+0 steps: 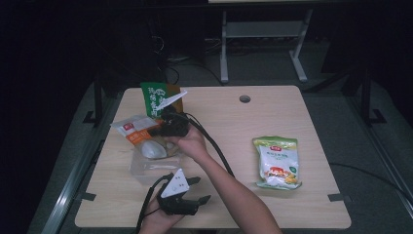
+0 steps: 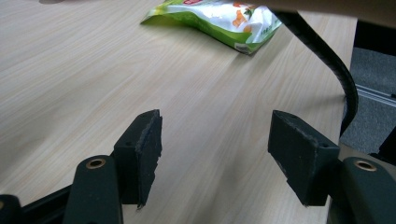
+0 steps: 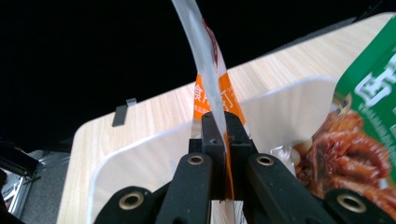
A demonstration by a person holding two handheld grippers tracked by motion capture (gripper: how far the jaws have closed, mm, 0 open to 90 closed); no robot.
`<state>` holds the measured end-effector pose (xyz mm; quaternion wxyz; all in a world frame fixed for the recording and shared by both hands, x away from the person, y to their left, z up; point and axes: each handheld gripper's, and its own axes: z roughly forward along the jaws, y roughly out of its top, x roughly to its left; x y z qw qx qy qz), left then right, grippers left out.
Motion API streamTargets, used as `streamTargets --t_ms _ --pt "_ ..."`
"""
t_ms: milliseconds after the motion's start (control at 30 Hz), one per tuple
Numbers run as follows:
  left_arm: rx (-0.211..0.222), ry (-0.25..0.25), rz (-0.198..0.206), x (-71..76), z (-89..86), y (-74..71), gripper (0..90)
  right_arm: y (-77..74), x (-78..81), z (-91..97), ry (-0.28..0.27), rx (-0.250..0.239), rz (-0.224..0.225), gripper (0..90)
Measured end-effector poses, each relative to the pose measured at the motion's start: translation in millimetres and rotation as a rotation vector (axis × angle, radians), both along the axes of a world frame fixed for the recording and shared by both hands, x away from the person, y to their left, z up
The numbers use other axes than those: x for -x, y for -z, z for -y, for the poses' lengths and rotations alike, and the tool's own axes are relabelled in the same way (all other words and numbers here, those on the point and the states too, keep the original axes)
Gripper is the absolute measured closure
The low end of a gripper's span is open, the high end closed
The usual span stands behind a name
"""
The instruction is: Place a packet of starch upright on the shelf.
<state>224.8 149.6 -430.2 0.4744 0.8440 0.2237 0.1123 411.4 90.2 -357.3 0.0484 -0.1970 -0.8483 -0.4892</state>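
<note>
The right gripper [image 1: 168, 127] was clenched on the edge of an orange and white snack packet [image 3: 211, 86], its two black jaws pressed together with the thin packet pinched flat between them in the right gripper view. In the high view that packet [image 1: 134, 129] lay at the left part of the table [image 1: 272, 117], just beside and partly over a clear plastic tray [image 1: 143, 168], with the right hand [image 1: 187, 144] reaching across to it from the bottom of the picture. A green packet [image 1: 153, 100] stood just behind the gripper, near the far left edge of the table, and in the right gripper view its green face with a picture of brown food [image 3: 359, 121] showed at the right, close against the tray's pale wall [image 3: 280, 109]. The left gripper [image 1: 197, 190] rested low near the table's front edge, held in the left hand [image 1: 156, 222], its jaws standing well apart with nothing between them; in the left gripper view only bare wood lay between the two pads [image 2: 147, 144]. A green and yellow bag [image 1: 276, 162] lay flat on the right part of the table, well apart from both grippers.
</note>
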Motion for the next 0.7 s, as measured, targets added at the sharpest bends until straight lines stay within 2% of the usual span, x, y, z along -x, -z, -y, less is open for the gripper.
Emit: streamTargets --t_ms 67,100,133,233,400,500,633,667,700 --pt "0.001 -0.001 0.006 0.8 -0.8 -0.1 34.8 5.6 -0.4 -0.1 0.008 0.004 0.006 89.9" --pt "0.0 0.001 0.009 0.9 -1.0 -0.1 34.8 6.0 0.1 1.0 0.013 -0.004 -0.006 89.8" --pt "-0.003 0.003 0.01 1.1 -1.2 0.1 34.8 6.2 -0.3 1.7 0.017 -0.003 0.005 89.6" --pt "0.001 0.002 0.007 0.6 -0.7 0.7 34.9 4.2 1.8 4.2 0.011 0.042 0.035 88.2" --pt "0.005 0.002 0.011 1.0 0.0 0.4 34.8 1.7 7.0 7.6 -0.007 0.146 0.081 87.0" --pt "0.002 0.004 0.02 1.8 0.5 0.3 34.8 3.7 7.8 11.5 -0.011 0.166 0.085 88.2" --pt "0.003 0.003 0.019 1.6 0.5 0.1 34.7 3.7 7.3 11.5 -0.017 0.18 0.064 85.9" --pt "0.003 0.004 0.019 1.4 0.5 0.0 34.7 3.8 6.4 9.7 -0.023 0.193 0.062 82.5" --pt "0.002 0.004 0.019 1.2 0.5 0.0 34.6 3.7 5.8 4.9 -0.021 0.233 0.061 79.5"
